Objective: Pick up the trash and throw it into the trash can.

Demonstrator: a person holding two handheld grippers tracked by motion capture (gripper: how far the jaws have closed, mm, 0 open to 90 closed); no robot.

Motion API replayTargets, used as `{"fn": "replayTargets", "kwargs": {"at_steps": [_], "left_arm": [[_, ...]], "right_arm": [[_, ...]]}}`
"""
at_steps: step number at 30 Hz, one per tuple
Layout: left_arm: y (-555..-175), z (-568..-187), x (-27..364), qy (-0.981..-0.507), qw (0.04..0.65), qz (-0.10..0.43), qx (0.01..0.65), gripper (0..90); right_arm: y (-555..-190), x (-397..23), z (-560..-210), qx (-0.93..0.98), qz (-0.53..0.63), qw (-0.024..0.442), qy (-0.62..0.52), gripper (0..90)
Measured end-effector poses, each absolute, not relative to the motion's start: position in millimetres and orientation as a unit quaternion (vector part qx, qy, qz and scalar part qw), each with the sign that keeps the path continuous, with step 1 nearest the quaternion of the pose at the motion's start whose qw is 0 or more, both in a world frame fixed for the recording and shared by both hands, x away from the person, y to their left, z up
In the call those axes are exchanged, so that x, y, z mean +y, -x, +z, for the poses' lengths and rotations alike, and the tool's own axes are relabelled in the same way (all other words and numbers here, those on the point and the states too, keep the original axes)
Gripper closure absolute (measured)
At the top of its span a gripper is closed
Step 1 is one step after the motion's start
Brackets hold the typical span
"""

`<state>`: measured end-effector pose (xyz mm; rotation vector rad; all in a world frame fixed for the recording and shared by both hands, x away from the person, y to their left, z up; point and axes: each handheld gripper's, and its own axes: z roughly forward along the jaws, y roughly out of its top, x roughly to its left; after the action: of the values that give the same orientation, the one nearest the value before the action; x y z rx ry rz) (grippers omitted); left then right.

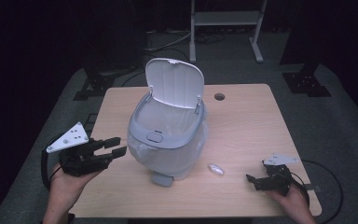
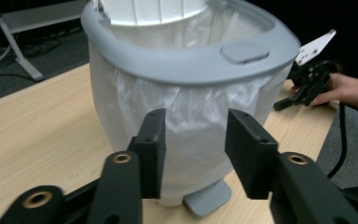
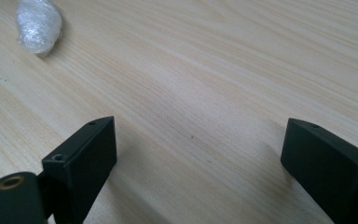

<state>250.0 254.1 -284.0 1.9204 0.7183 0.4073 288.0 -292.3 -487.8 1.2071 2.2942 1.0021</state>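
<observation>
Hovering off the counter's left edge with jaws parted and empty, the left gripper (image 1: 116,145) faces the grey plastic-lined pedal bin (image 1: 168,140), lid already up, mid-counter, while the spread right gripper (image 1: 254,179) rests near the front right corner, the small crumpled plastic wad (image 1: 216,169) apparently not yet binned.

A bin (image 1: 168,135) stands mid-table (image 1: 251,116), with a wad (image 1: 216,169) to its right.
</observation>
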Motion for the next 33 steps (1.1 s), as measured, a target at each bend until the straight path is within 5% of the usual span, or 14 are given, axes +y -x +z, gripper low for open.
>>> {"fn": "replayTargets", "kwargs": {"at_steps": [8, 33], "left_arm": [[-254, -305, 255, -0.805, 0.478, 0.167, 0.308, 40.0], [-256, -382, 259, -0.81, 0.437, 0.191, 0.342, 7.6]], "right_arm": [[-288, -292, -488, 0.812, 0.355, 0.18, -0.427, 9.4], [-288, -292, -488, 0.812, 0.355, 0.18, -0.427, 9.3]]}}
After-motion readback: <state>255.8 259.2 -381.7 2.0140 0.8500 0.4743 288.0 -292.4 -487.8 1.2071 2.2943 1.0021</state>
